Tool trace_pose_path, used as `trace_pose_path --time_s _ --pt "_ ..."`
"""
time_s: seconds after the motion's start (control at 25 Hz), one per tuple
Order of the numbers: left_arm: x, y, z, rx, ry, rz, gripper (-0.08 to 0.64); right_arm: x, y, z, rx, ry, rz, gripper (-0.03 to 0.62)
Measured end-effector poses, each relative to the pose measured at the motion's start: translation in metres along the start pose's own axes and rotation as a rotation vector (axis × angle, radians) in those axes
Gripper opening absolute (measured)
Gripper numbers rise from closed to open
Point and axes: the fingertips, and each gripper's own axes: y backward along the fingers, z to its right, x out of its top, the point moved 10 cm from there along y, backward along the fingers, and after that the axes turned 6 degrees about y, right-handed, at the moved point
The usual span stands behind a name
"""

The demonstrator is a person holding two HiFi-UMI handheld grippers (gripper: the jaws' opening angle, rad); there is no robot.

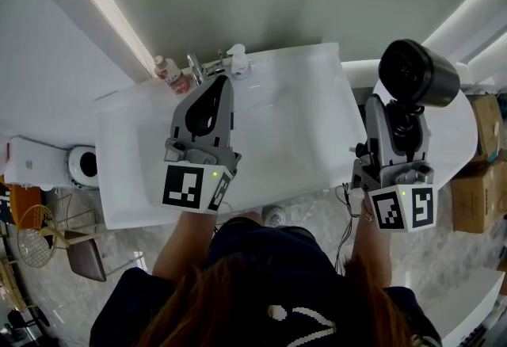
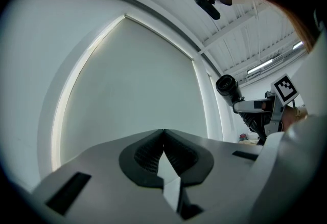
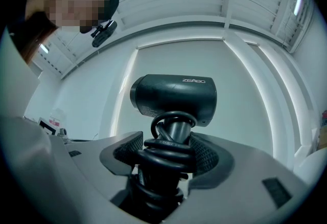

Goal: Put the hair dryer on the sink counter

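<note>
- Hair dryer: it stands upright between the jaws of your right gripper. They pinch the handle low down over the coiled black cord, and the bulky head sits above the pads.
- Handling: it is likely top-heavy, with a hard, smooth shell. The springy cord under the pads may let it twist, so grip the handle close under the head.
- Left gripper: its jaws are pressed together on nothing.
- Sink counter: it lies beneath the left jaws, beside the right ones.
</note>
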Motion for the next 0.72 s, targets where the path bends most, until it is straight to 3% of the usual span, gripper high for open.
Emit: trace_pose_path --time_s 0.32,0.72 --pt "-0.009 -0.03 -0.037 -0.039 0.024 -0.026 0.018 -0.012 -0.033 -0.012 -0.037 -0.004 -0.021 0.295" --pt "-0.022 -0.044 -0.045 0.012 0.038 -0.052 0.018 -0.03 -0.059 0.001 -0.005 -0.035 -0.056 0.295"
